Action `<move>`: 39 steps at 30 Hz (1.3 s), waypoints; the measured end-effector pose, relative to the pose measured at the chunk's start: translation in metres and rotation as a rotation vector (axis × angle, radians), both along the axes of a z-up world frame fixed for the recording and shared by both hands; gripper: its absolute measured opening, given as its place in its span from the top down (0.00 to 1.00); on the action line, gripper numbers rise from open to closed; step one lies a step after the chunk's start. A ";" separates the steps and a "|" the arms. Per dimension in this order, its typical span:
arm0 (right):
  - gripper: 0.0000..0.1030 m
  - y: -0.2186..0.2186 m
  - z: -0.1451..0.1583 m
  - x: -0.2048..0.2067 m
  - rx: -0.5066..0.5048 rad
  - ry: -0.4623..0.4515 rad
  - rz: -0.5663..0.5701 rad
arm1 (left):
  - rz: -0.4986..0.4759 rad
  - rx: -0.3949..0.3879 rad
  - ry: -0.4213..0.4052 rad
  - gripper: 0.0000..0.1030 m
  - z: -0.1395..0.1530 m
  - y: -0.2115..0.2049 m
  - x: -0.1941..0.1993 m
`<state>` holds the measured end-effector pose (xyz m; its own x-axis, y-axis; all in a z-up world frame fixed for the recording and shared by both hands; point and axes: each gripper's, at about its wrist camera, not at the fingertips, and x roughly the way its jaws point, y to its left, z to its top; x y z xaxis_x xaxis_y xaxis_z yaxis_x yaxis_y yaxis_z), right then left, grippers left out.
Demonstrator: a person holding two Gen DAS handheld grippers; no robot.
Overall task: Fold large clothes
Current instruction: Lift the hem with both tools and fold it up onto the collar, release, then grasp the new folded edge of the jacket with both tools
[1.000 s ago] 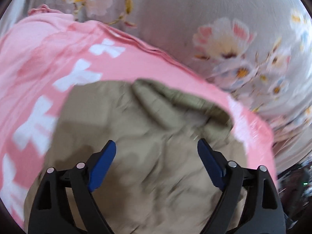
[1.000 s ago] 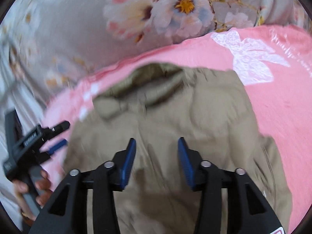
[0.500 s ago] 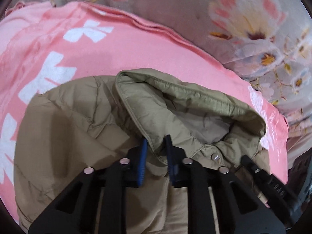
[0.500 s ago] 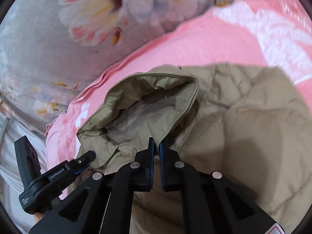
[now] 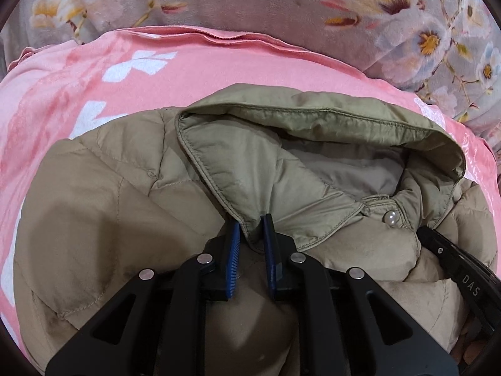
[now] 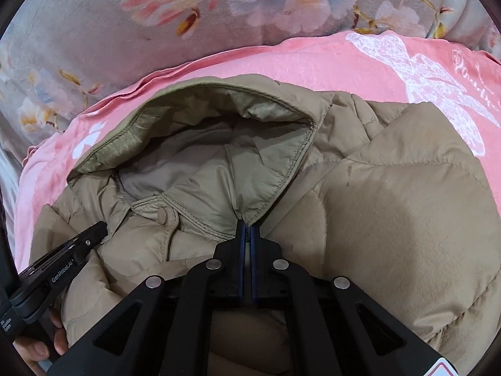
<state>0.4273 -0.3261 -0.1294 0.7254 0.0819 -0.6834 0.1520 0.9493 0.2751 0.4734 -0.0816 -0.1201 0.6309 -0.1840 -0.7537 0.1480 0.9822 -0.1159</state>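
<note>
A khaki quilted hooded jacket (image 5: 103, 206) lies on a pink blanket (image 5: 94, 72); it also shows in the right wrist view (image 6: 407, 213). Its hood (image 5: 313, 131) lies open, lining up, with a snap button (image 5: 390, 218) at the collar. My left gripper (image 5: 251, 224) is shut on the left corner of the hood's edge. My right gripper (image 6: 246, 227) is shut on the right corner of the hood (image 6: 219, 119). Each gripper shows at the edge of the other's view: the right one (image 5: 463, 275), the left one (image 6: 62, 269).
The pink blanket (image 6: 313, 62) with white prints lies over a grey floral bedspread (image 5: 313, 9) that fills the far side of both views (image 6: 156, 15). A hand (image 6: 34, 349) holds the left gripper's handle.
Both grippers were open above the jacket a second ago. They came down to the hood's two lower corners and closed on the fabric; the hood now lies spread open between them.
</note>
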 end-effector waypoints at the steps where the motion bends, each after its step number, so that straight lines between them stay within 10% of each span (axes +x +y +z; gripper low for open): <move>1: 1.00 -0.001 0.000 0.000 0.003 -0.002 0.000 | 0.001 -0.001 -0.002 0.86 -0.001 0.000 0.000; 16: 1.00 -0.004 -0.002 0.001 0.053 -0.015 0.001 | 0.003 0.030 -0.018 0.86 -0.001 -0.004 -0.001; 21: 0.97 -0.015 0.001 -0.004 0.135 -0.013 0.031 | -0.007 -0.085 -0.025 0.72 0.006 0.015 -0.006; 23: 0.92 -0.022 0.011 -0.014 0.136 0.000 0.034 | 0.007 -0.135 -0.028 0.58 0.027 0.032 -0.013; 31: 0.87 -0.031 0.112 -0.005 -0.002 -0.175 -0.053 | 0.063 -0.133 -0.180 0.55 0.128 0.038 0.028; 39: 0.87 -0.009 0.085 0.072 -0.033 -0.091 -0.024 | 0.110 -0.058 -0.006 0.60 0.073 0.003 0.096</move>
<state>0.4994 -0.3352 -0.0440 0.7862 0.0423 -0.6166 0.1509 0.9543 0.2578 0.5693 -0.0790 -0.0469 0.6539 -0.1566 -0.7402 0.0403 0.9842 -0.1726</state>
